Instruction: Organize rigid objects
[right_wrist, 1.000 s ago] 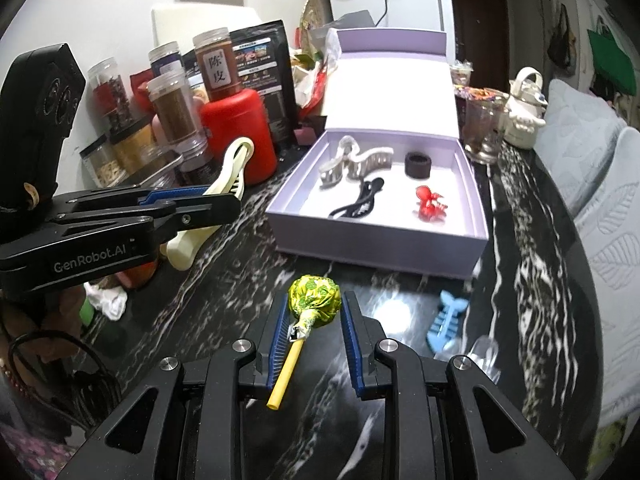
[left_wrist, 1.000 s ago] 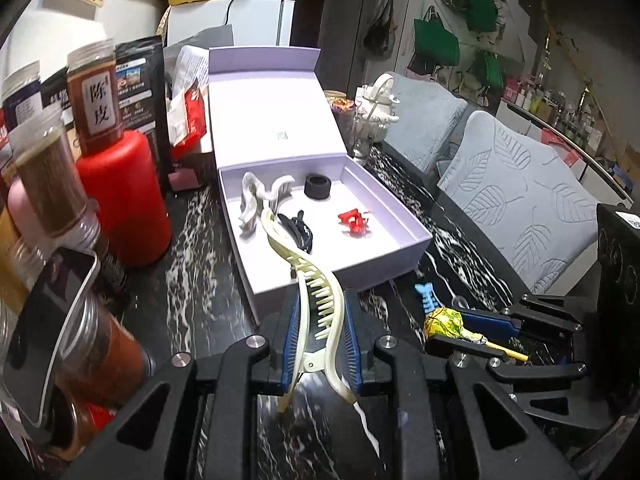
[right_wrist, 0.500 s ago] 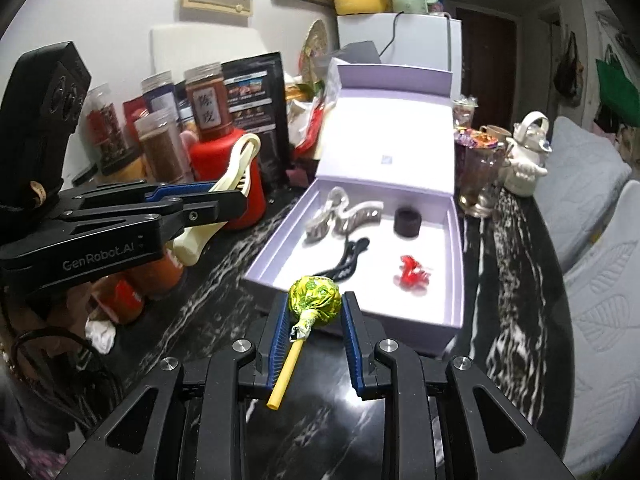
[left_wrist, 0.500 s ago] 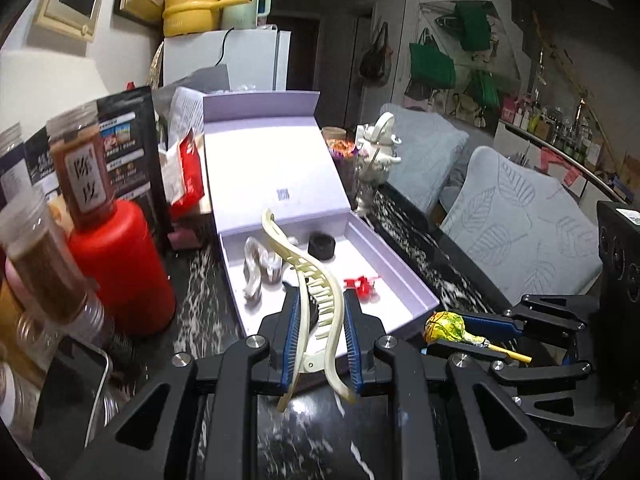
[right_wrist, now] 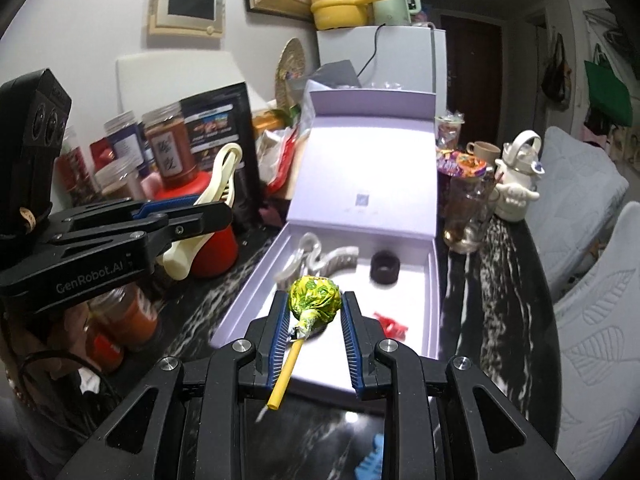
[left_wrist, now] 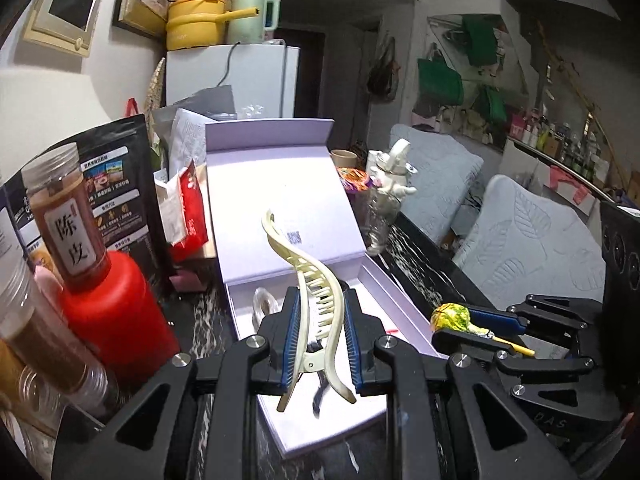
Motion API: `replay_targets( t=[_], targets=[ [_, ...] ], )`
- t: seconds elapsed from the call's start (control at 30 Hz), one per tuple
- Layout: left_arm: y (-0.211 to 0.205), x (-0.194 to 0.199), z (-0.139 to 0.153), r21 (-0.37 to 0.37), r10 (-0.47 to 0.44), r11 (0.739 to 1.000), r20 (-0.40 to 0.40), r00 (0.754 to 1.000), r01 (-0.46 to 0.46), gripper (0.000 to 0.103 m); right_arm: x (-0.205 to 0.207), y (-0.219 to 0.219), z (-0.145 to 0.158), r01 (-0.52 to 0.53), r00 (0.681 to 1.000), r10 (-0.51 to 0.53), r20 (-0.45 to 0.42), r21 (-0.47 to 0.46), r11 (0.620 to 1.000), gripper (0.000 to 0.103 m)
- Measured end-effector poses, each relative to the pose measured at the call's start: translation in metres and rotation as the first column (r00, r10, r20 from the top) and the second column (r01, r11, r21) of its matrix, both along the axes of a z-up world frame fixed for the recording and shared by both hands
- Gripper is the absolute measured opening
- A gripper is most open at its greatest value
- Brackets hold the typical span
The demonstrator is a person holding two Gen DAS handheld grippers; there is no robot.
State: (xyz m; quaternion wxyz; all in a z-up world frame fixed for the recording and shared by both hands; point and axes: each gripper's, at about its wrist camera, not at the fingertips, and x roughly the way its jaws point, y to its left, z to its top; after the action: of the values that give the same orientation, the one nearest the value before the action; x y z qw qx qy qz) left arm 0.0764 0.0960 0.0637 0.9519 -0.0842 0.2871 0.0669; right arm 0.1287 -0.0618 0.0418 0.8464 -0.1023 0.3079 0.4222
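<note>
My left gripper [left_wrist: 319,312] is shut on a long cream hair claw clip [left_wrist: 310,276] and holds it above the near end of the open lilac box [left_wrist: 400,300]. My right gripper [right_wrist: 314,316] is shut on a green-wrapped lollipop [right_wrist: 314,294] with a yellow stick, also above the box's [right_wrist: 434,280] near edge. The left gripper and clip [right_wrist: 212,184] show at left in the right wrist view. In the box lie a silver claw clip [right_wrist: 320,256], a black ring [right_wrist: 385,266] and a small red clip [right_wrist: 390,322].
A red canister [left_wrist: 116,320] and spice jars [left_wrist: 64,216] crowd the left side of the black marble table [right_wrist: 508,280]. A white teapot [right_wrist: 518,176] and a glass [right_wrist: 468,216] stand right of the box. A blue fish-shaped clip [right_wrist: 370,466] lies on the table near me.
Both grippers have risen and moved forward toward the box with their objects held. The box now sits closer and lower in both views.
</note>
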Motion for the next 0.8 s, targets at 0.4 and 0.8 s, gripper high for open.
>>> replay_targets(
  t=[0.4,0.8],
  targets=[
    [0.023,0.044,-0.012,-0.003,0.099,0.995,-0.014,0.995,-0.099,0.021,0.043,0.032,0.004,0.027,0.999,-0.026,0.040,-0.009,1.000,0.026],
    [0.022,0.057,-0.032,0.036,0.115,0.993,-0.101,0.988,-0.112,0.021,0.055,0.038,-0.018,0.014,1.000,-0.015,-0.014,-0.073,0.997,0.026]
  ],
)
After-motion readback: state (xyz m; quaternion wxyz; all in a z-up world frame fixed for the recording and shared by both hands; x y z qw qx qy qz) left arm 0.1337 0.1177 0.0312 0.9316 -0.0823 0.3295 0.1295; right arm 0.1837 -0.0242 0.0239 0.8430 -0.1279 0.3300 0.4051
